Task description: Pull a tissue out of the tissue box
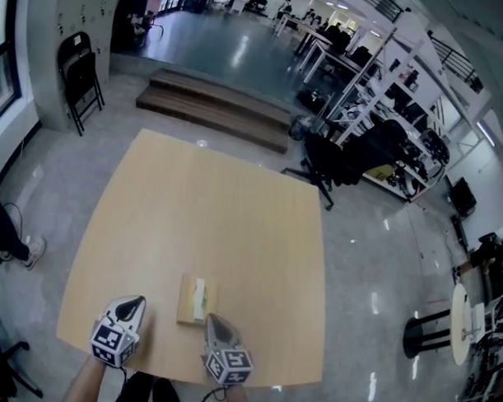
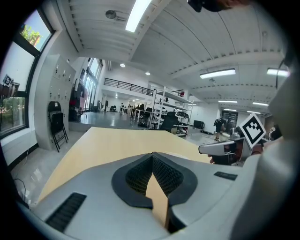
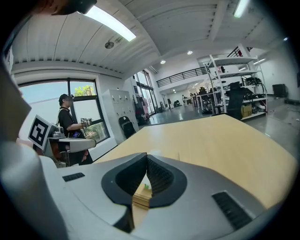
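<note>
near the front edge of the wooden table [image 1: 194, 202] sits the tissue box [image 1: 196, 300], a flat tan one with a white tissue [image 1: 200, 295] showing at the slot on top. left gripper [image 1: 135, 303] hangs off to the left of the box, a bit apart from it, jaws pinched together with nothing in them, just bare tabletop past the tips. right gripper [image 1: 212, 319] is right at the box's near corner, can't tell if it's actually touching, jaws clenched tight and empty too. the right gripper view shows the box just under the closed tips. black folding chair [image 1: 81, 75] by the wall, person [image 3: 68, 123] over by the window
</note>
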The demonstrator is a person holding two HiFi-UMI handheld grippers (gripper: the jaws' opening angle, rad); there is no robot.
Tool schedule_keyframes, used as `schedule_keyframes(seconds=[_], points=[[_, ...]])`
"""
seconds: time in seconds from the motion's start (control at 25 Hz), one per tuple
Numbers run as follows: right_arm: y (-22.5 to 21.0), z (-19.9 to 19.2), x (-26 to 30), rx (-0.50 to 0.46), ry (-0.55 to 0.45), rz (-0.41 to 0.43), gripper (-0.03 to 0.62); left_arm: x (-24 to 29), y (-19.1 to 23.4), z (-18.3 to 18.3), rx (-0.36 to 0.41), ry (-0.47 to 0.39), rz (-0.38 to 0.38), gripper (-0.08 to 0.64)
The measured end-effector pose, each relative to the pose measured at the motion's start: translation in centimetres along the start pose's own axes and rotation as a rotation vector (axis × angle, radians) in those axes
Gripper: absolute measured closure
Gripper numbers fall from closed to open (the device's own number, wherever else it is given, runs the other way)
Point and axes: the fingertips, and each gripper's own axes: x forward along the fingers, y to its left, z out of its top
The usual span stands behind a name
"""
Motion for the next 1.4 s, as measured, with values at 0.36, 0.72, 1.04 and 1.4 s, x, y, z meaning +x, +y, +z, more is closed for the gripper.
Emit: schedule_keyframes(seconds=[0.36, 0.72, 1.04, 1.4], points=[[0.3, -2.3, 0.0, 0.013, 0.037, 0.005, 0.580, -0.5, 0.2, -1.8, -0.029, 0.031, 0.022, 0.554], [0.4, -2.4, -0.2, -0.019, 0.041, -0.023, 0.577, -0.7, -0.2, -2.8, -0.046, 0.053, 0.014, 0.554], [0.1, -3.6, 1.1, -0.015, 0.085, -0.019, 0.389, -0.3, 0.0, -3.1, -0.050, 0.052, 0.013, 0.554], [0.5, -4.2, 2.3, -0.016, 0.132, -0.010, 0.388, -0.3, 1.5, -2.3, -0.050, 0.046, 0.029, 0.554]])
